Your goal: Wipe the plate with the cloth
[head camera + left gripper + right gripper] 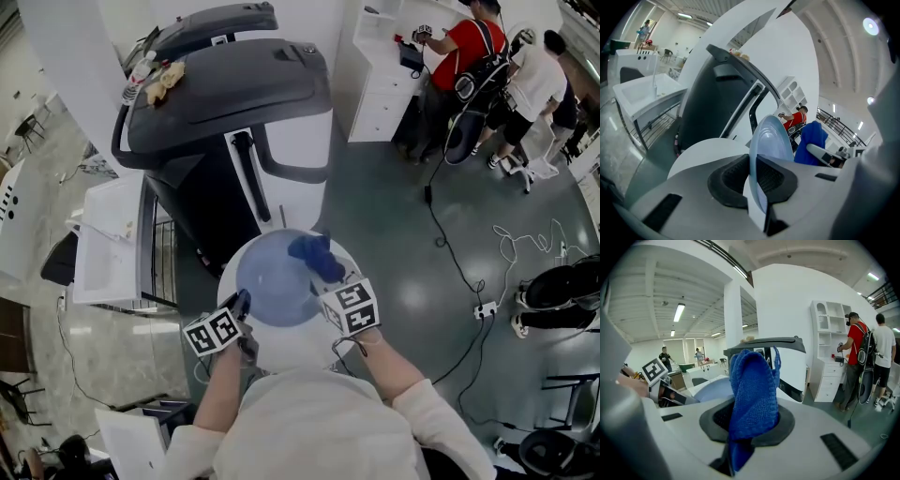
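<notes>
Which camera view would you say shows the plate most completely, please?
The head view: the plate shows there as a nearly whole pale-blue disc, the cloth overlapping its upper-right edge. The left gripper view shows it edge-on, clamped in the left gripper. The right gripper view shows only a pale sliver behind the cloth.

Person: white long-sleeved top point(309, 427), sleeves point(448, 424) loose. Left gripper point(242, 305) and right gripper point(325, 274): pale grey moulded shells, black ribbed pads point(731, 179), each carrying a white cube point(217, 331) printed with black square markers. Thin dark cable point(339, 354) beside the right cube.
</notes>
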Demonstrator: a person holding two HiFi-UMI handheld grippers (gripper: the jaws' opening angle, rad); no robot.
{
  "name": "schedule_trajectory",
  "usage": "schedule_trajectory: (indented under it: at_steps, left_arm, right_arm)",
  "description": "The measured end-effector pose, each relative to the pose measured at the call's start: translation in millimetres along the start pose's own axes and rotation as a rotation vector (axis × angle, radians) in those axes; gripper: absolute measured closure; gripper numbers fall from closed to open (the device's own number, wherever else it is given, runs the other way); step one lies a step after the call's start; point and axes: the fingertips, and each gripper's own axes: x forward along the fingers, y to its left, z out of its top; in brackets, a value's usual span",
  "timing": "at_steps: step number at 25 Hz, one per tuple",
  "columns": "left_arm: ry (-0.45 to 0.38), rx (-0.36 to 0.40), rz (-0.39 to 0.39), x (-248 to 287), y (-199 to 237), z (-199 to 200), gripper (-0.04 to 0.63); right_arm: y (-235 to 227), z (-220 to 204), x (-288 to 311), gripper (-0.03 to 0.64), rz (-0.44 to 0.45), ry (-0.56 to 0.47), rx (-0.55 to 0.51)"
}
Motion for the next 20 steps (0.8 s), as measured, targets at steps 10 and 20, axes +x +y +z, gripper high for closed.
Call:
schedule_trajectory:
  at_steps: [10, 20]
  left_arm:
    - [0.103, -0.094, 0.045, 24, 31, -29, 0.552]
    - [0.196, -0.127, 0.086, 50, 50, -58, 0.552]
  right_arm:
    - [-1, -13, -15, 0.531, -0.003, -0.030, 0.088]
    - [-14, -32, -33, 0.531, -0.059, -0.014, 0.140]
